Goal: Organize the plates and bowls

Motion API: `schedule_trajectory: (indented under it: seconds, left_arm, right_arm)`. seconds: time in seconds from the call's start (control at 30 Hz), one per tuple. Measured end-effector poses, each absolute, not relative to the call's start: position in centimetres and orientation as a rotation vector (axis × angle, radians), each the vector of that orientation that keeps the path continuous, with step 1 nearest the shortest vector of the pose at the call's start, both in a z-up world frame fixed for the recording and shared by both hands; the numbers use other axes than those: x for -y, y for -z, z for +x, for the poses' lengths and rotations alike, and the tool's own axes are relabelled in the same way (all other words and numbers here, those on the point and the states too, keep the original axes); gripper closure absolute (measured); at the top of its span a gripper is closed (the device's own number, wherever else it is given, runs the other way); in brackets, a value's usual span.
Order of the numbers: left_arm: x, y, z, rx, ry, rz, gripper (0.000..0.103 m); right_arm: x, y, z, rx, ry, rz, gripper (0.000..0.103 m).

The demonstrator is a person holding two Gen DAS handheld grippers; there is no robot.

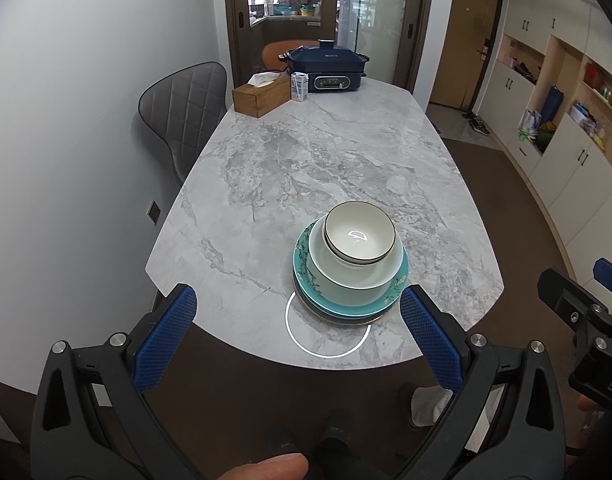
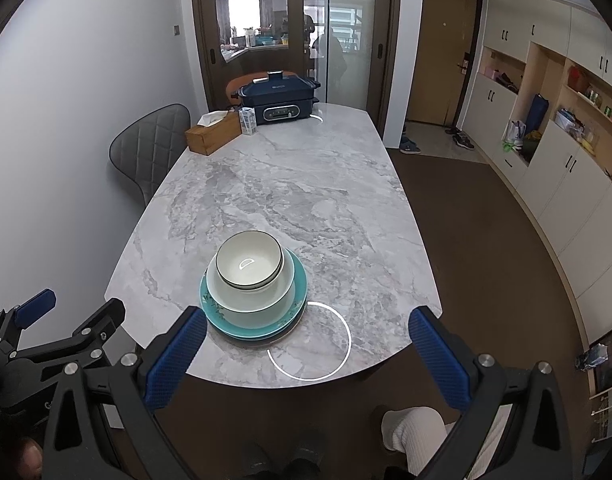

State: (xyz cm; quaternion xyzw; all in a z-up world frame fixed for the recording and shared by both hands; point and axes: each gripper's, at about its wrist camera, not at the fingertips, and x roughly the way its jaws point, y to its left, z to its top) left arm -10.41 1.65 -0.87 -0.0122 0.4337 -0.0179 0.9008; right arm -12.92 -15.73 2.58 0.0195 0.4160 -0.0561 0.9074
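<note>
Ceramic all the way down here: a small white bowl [image 1: 359, 237] with a dark rim sits inside a bigger pale bowl [image 1: 356, 270], which sits on a teal plate [image 1: 306, 276] with a flowery pattern. There looks to be another dark plate under that, though only a sliver of it shows. The whole stack is near the close end of the grey marble table [image 1: 306, 152], partly over a thin white ring on the surface.

Both tools are empty and wide open. The left tool [image 1: 297, 312] hangs just off the table edge with the stack ahead and a bit to its right, and the right tool [image 2: 308, 328] has the stack ahead toward its left finger [image 2: 173, 356].

Handling-wise, I'd guess this is heavy-ish as a stack, rigid, glazed and slippery, and definitely breakable. Looks pretty much sorted already, honestly. If anything needs moving, I'd pinch a bowl by its rim wall rather than trying to lift everything by the plate edge, since the bowls could slide around.

Far end has a blue cooker [image 1: 326, 66], a tissue box [image 1: 261, 94] and a small carton [image 1: 299, 86], well apart from the dishes.
</note>
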Motion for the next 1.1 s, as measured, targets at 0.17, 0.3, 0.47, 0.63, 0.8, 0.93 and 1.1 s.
schedule_trajectory:
  seconds: [0.17,0.3,0.47,0.63,0.8,0.93,1.1]
  left_arm:
    - [-2.12,1.12,-10.18,-0.909,0.033,-0.028,0.000]
    - [-2.50,1.22,-9.99,-0.912,0.030,-0.030,0.000]
    - [-2.68,1.60,-9.90,-0.918,0.024,-0.027,0.000]
    - [-2.76,1.71,-9.98,-0.917,0.021,-0.024,0.000]
    - [-2.61,1.65,-10.19,-0.916,0.019,-0.024,0.000]
    - [-2.64,1.65,-10.27,-0.914,0.020,-0.025,0.000]
    - [-2.73,1.61,-10.42,-0.914,0.021,-0.025,0.000]
  right_arm:
    - [15.73,-2.62,-12.88,-0.857,0.114,0.039,0.000]
    - [15.56,-2.68,-12.85,-0.857,0.114,0.037,0.000]
    - [15.44,-2.66,-12.86,-0.858,0.114,0.038,0.000]
    - [15.27,-2.72,-12.78,-0.858,0.112,0.038,0.000]
    - [15.25,-2.75,-12.74,-0.857,0.111,0.035,0.000]
    - [15.25,-2.72,-12.75,-0.857,0.110,0.036,0.000]
    - [15.27,-2.74,-12.69,-0.856,0.112,0.035,0.000]
